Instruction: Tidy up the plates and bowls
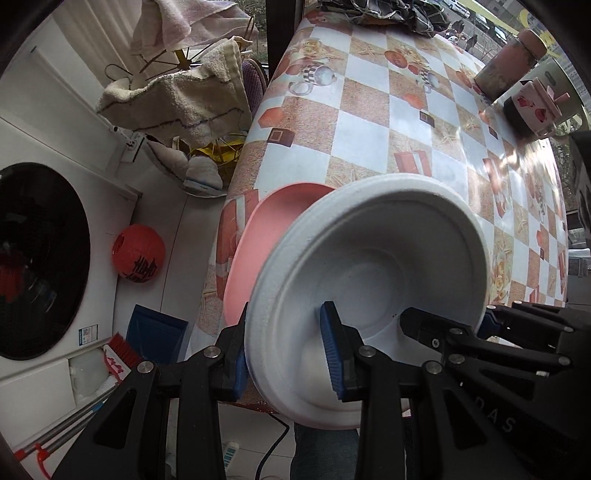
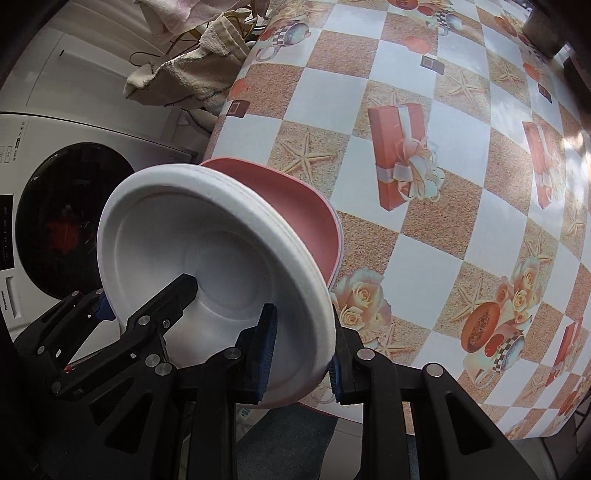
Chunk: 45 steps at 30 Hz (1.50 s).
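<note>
A white foam bowl (image 1: 369,266) hangs tilted over the near left corner of the checked table (image 1: 369,129), held by both grippers. My left gripper (image 1: 286,325) is shut on its left rim, one blue pad inside and one outside. My right gripper (image 1: 447,317) is shut on the opposite rim. In the right wrist view the bowl (image 2: 221,258) shows a layered rim, with the right gripper (image 2: 304,332) clamping its right edge and the left gripper (image 2: 144,291) its left edge. A pink plate (image 1: 269,240) lies on the table behind the bowl, partly hidden; the pink plate (image 2: 295,206) sits at the table's corner.
A washing machine (image 1: 44,258), a red lantern (image 1: 138,253) and a blue dustpan (image 1: 155,332) stand left of the table. Towels (image 1: 177,99) hang on a rack beyond. A jar (image 1: 509,66), a pink mug (image 1: 532,107) and dark cloth (image 1: 388,14) sit at the table's far side.
</note>
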Motion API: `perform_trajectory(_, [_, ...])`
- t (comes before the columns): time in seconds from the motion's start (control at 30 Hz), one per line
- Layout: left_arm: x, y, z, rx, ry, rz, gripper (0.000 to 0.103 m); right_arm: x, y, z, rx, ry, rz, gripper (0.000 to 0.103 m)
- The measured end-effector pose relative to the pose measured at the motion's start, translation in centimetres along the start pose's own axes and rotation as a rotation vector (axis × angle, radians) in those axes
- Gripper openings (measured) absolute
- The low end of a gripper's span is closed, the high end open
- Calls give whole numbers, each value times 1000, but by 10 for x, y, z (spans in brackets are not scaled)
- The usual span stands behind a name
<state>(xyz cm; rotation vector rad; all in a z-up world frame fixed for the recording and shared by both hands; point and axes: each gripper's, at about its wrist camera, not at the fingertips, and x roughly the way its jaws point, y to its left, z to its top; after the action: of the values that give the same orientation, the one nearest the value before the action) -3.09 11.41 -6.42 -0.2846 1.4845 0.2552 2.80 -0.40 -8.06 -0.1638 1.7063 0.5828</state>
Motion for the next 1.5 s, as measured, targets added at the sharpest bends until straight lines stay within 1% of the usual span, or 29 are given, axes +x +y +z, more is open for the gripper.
perform_trajectory(0.17, [5, 8, -3, -4, 3, 10, 36, 19, 18, 13, -21, 12, -31, 28])
perform_trajectory(0.47, [17, 8, -3, 6, 2, 21, 35, 34, 18, 19, -33, 17, -53, 28])
perform_trajectory(0.5, [17, 8, -3, 8, -6, 29, 36, 35, 19, 20, -39, 15, -53, 28])
perform_trajectory(0.57, [14, 9, -4, 12, -32, 65, 44, 32, 17, 18, -42, 9, -54, 29])
perform_trajectory(0.6, [12, 11, -5, 11, -44, 81, 50, 31, 17, 19, -42, 7, -54, 33])
perform_trajectory(0.63, [9, 13, -6, 7, -58, 93, 53, 28, 15, 18, -42, 0, -61, 38])
perform_trajectory(0.67, [5, 15, -7, 3, -70, 102, 54, 23, 13, 16, -43, -12, -79, 52])
perform_trajectory(0.7, [1, 18, -8, 2, -82, 105, 58, 16, 10, 14, -46, -30, -93, 65])
perform_trajectory(0.77, [-12, 22, -12, 4, -125, 82, 67, 3, 7, 10, -64, -67, -97, 72])
perform_trajectory(0.83, [-27, 22, -18, 30, -164, 100, 80, -10, 7, 7, -84, -92, -124, 83])
perform_trajectory(0.87, [-34, 21, -21, 52, -178, 117, 82, -16, 7, 6, -95, -106, -154, 96])
perform_trajectory(0.9, [-42, 20, -24, 74, -192, 125, 88, -23, 8, 4, -117, -121, -173, 103])
perform_trajectory(0.93, [-52, 20, -29, 91, -213, 118, 91, -31, 9, 1, -142, -140, -174, 103])
perform_trajectory(1.0, [-74, 18, -39, 122, -270, 83, 91, -46, 12, -5, -188, -169, -172, 103])
perform_trajectory(1.03, [-85, 17, -44, 132, -295, 77, 91, -55, 14, -10, -206, -183, -173, 103])
perform_trajectory(1.1, [-103, 13, -51, 148, -324, 107, 91, -70, 17, -20, -218, -204, -169, 103])
perform_trajectory(1.17, [-113, 7, -55, 157, -304, 135, 91, -83, 20, -26, -206, -220, -157, 103])
perform_trajectory(1.2, [-117, 5, -56, 159, -283, 128, 91, -88, 20, -30, -194, -230, -153, 103])
perform_trajectory(1.3, [-123, 0, -60, 140, -235, 53, 91, -104, 23, -43, -162, -267, -134, 103])
perform_trajectory(1.33, [-124, -3, -62, 143, -230, 43, 91, -106, 26, -46, -163, -273, -136, 103])
perform_trajectory(1.37, [-125, -9, -65, 161, -232, 55, 91, -106, 28, -49, -169, -275, -143, 103])
perform_trajectory(1.43, [-127, -20, -67, 202, -245, 102, 91, -102, 32, -53, -187, -259, -159, 103])
perform_trajectory(1.47, [-127, -23, -67, 215, -245, 120, 91, -101, 31, -54, -179, -254, -154, 103])
perform_trajectory(1.5, [-127, -25, -68, 221, -243, 114, 91, -100, 30, -54, -172, -247, -155, 103])
